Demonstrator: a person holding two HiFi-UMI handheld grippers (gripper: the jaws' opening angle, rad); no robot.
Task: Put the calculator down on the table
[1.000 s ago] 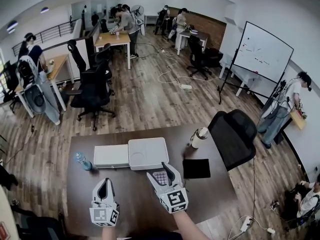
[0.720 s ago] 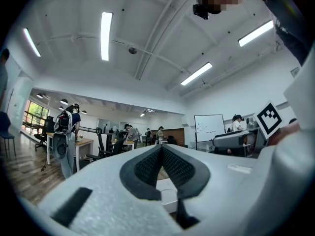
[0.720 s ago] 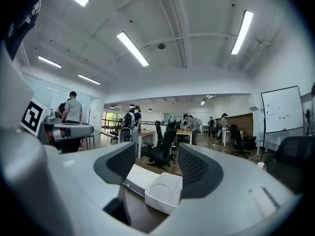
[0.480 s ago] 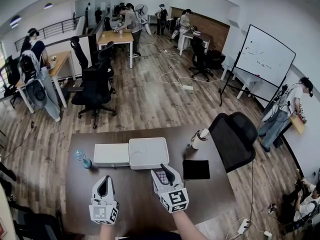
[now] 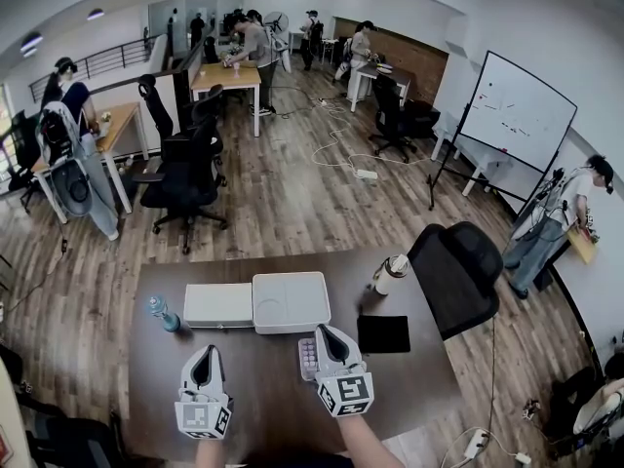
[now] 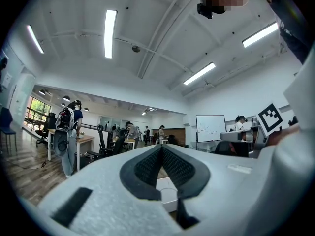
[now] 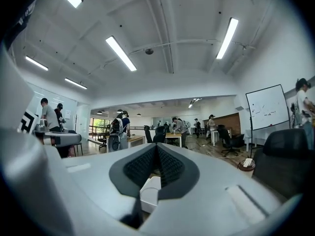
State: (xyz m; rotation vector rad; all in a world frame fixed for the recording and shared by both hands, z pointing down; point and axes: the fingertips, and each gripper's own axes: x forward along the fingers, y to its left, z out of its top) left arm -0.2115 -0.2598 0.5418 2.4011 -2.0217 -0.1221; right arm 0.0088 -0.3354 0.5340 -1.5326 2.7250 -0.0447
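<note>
Right claw (image 5: 329,336) closed, empty | calculator (image 5: 308,358) flat on desk (image 5: 268,383) beside it, task looks done | left claw (image 5: 203,359) closed, idle

Small pale calc (image 5: 308,358), keys up, flat on dark table (image 5: 263,393), near front-middle

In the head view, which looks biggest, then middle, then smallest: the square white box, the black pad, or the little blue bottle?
1. Square white box
2. Black pad
3. Blue bottle

All three sit on the same table, about equally near the camera, so this order is fairly safe.
</note>
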